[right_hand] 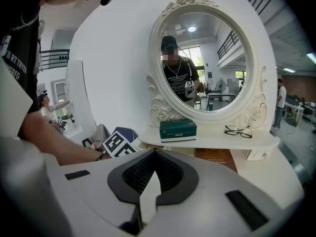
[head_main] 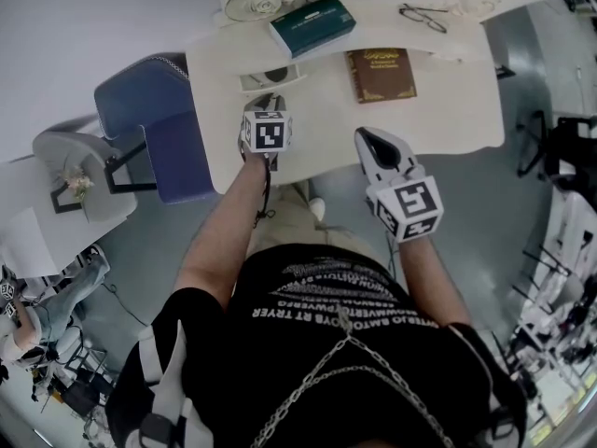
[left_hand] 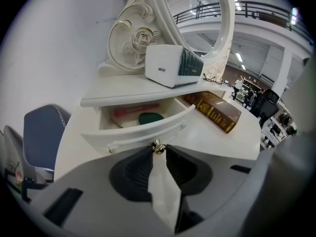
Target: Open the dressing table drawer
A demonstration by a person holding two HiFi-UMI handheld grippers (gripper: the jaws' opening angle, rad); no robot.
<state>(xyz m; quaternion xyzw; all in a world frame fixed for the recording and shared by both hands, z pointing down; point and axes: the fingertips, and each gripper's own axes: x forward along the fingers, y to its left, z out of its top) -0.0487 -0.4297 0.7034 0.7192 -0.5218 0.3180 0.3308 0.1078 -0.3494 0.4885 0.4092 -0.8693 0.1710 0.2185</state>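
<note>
A white dressing table [head_main: 448,110] is seen from above on a grey floor [head_main: 345,194], with a blue chair [head_main: 149,119] set at its 9 o'clock side. On the raised shelf [left_hand: 128,95] a dark green box [head_main: 312,26] is laid, and a pair of glasses [head_main: 424,15] at 3 o'clock of it. A brown book [head_main: 381,75] is laid flat on the tabletop below the shelf. An oval mirror [right_hand: 207,58] in a carved white frame is mounted behind the shelf. A large hall with railings is glimpsed beyond.

In the head view the mirror is cut off by the upper edge. The drawer [left_hand: 143,132] is drawn partly out from under the shelf. A pink flat thing and a dark green thing are seen inside it, half covered by the shelf, and cannot be identified.

The left gripper [left_hand: 157,151] is closed on the drawer's small metal knob [left_hand: 157,144], which is pinched at the jaw tips; the drawer front is met at 12 o'clock of the jaws. The right gripper [right_hand: 154,154] is held at 3 o'clock of the left one, over the table's front edge, its jaws brought together on nothing, well apart from the drawer.
</note>
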